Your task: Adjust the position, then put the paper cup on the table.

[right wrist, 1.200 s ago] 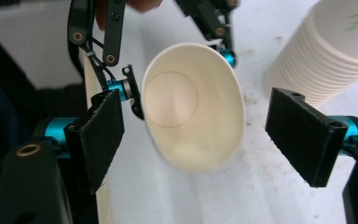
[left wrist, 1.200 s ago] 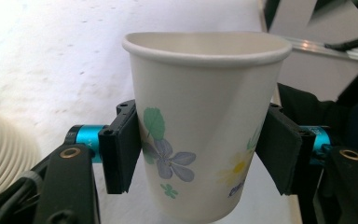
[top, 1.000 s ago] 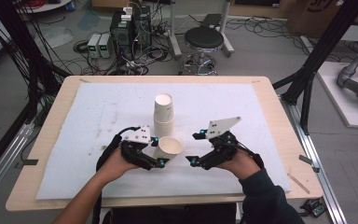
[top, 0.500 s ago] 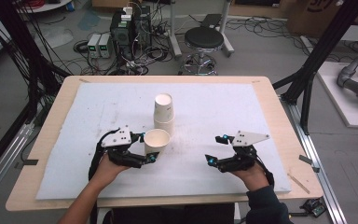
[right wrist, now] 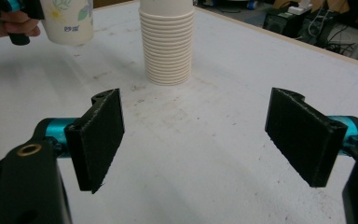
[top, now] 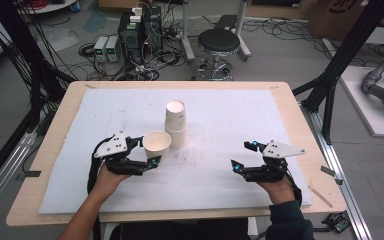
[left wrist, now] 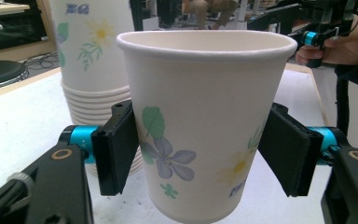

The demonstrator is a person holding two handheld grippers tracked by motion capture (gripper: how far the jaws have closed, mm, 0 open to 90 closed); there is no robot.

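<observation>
My left tool (top: 148, 151) flanks white floral paper cup (top: 156, 145); its jaws have just been opening, and left pad (left wrist: 116, 149) sits at cup wall, right pad stands clear. Cup upright, just left of tall stack of white paper cups (top: 176, 124) on white-covered tabletop (top: 220, 170). My right tool (top: 241, 156) spread wide, nothing between, well apart from stack.

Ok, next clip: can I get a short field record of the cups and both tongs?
single cup: upright, beside the stack, between the left tongs
cup stack: upright, mid-table
left tongs: jaws have just been opening around the cup; pad contact unclear
right tongs: open, empty, over the white mat
</observation>
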